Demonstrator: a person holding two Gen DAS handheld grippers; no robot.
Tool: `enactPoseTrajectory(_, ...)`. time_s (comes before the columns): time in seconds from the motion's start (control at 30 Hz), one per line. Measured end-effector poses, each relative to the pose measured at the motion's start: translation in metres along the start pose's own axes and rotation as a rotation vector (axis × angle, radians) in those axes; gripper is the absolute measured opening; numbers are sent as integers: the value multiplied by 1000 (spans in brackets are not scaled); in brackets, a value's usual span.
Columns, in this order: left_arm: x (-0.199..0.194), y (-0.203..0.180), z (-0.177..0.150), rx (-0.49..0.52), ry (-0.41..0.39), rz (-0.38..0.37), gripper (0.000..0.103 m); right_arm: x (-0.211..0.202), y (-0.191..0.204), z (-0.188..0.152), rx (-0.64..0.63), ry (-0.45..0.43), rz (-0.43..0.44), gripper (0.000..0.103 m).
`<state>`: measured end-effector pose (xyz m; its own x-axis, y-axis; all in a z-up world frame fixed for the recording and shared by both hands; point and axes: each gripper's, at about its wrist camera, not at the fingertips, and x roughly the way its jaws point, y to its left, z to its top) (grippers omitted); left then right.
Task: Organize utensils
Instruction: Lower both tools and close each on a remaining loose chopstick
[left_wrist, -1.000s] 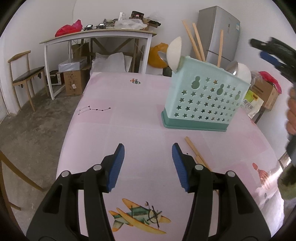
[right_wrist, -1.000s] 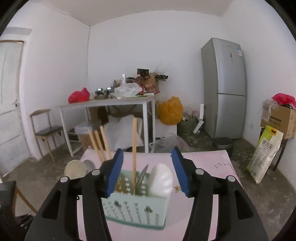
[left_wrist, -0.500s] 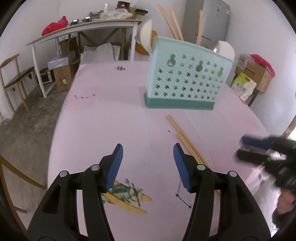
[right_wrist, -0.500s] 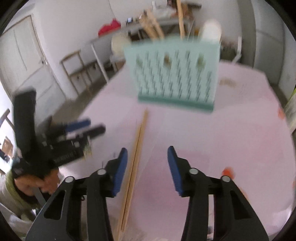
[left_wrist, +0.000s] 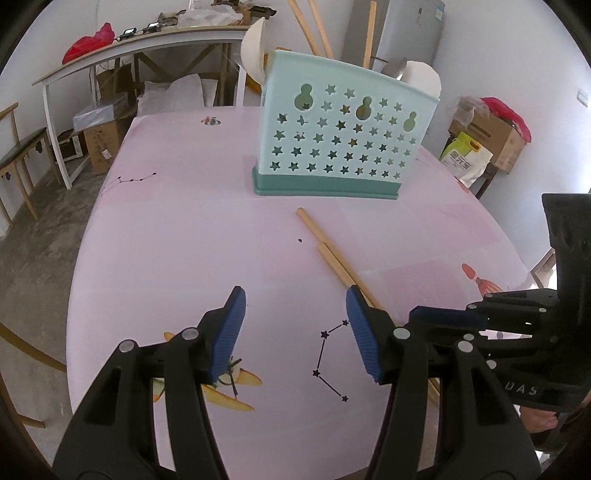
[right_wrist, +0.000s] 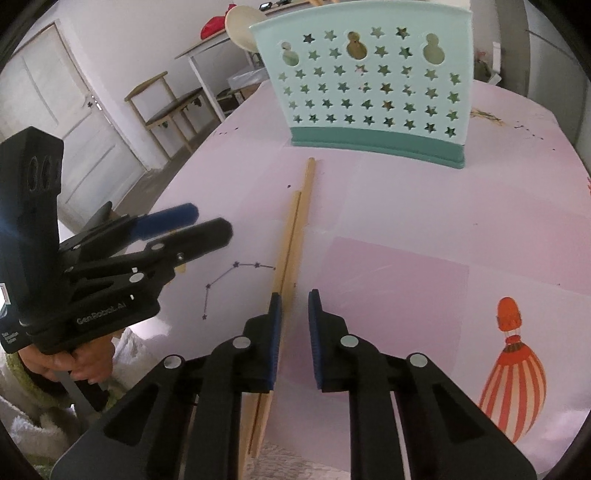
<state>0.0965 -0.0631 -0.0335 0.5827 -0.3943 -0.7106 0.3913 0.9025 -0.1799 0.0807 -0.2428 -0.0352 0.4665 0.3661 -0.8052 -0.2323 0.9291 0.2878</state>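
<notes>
Change: both claws have dropped toward the tabletop (left_wrist: 177, 229) since a second ago; the right claw (right_wrist: 294, 312), which was raised at the holder's rim, is now low over the loose chopsticks.
Right claw: released, with a narrow gap between its blue pads, gripping nothing; the chopsticks (right_wrist: 291, 236) run just under and beside its left finger.
Left claw: released (left_wrist: 293, 332), pads wide apart, empty, hovering above the tabletop; the chopsticks (left_wrist: 332, 254) lie ahead and to its right.
Holder: the mint star-cut holder (left_wrist: 343, 136) stands upright well ahead of both claws, beyond the chopsticks' far tips.
Done: the holder already carries several chopsticks, pale spoons (left_wrist: 253, 46) and what looks like a metal spoon.
Left: the two chopsticks, lying side by side and touching the tabletop, are the only loose utensils in view; they have yet to be gripped, lifted and dropped into the holder.
Progress: by my judgement, near the end.
</notes>
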Motion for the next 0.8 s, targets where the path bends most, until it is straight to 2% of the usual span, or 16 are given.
enactPoseTrajectory(0.2,0,-6,0,16,6,-15,53,3,4,2,-23,5,-20,12)
enactPoseTrajectory(0.3,0,-10,1,27,10,-30,53,3,3,3,-18,6,-35,7)
enactPoseTrajectory(0.53,7,-27,0,59,46,-80,53,-2,-9,1,23,-5,-75,6)
enactPoseTrajectory(0.8,22,-47,-6,111,117,-75,33,-15,-30,-6,84,-21,-119,6)
